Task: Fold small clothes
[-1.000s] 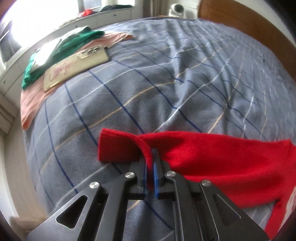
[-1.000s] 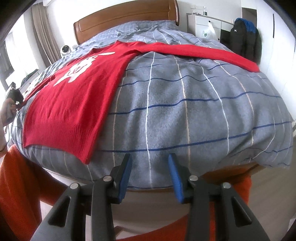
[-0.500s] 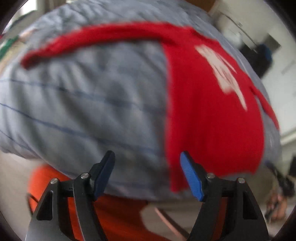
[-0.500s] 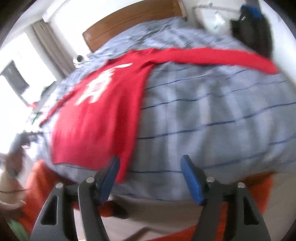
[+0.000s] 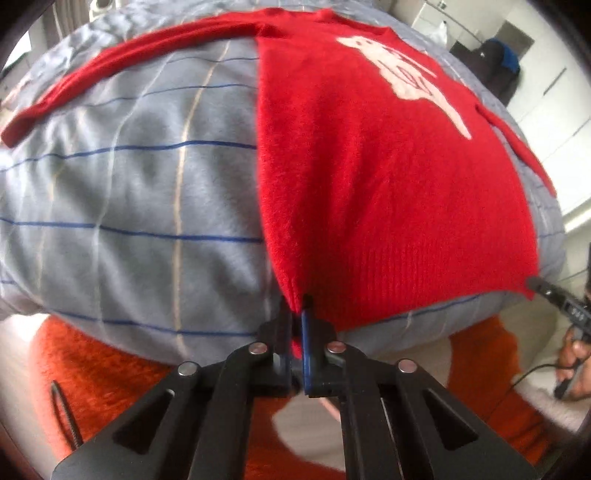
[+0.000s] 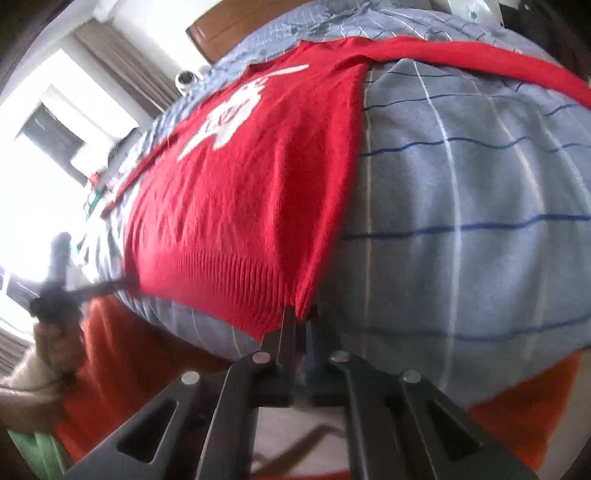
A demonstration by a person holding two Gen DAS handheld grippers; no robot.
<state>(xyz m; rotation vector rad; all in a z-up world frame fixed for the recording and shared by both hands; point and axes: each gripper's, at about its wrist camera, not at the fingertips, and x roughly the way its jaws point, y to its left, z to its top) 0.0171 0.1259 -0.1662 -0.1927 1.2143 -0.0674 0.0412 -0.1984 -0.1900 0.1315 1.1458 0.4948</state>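
At the bottom centre of the left wrist view, the left gripper (image 5: 297,319) is clamped on the near left hem corner of the red knitted sweater with a white chest motif (image 5: 388,177). In the right wrist view, the right gripper (image 6: 300,314) pinches the other hem corner. The sweater lies flat on the grey checked bedcover (image 5: 129,184), sleeves spread toward the top: no fold appears made yet, so all folding seems left.

A grey checked duvet (image 5: 140,184) covers the bed — wooden headboard (image 6: 236,26) behind, curtains (image 6: 122,70) alongside.
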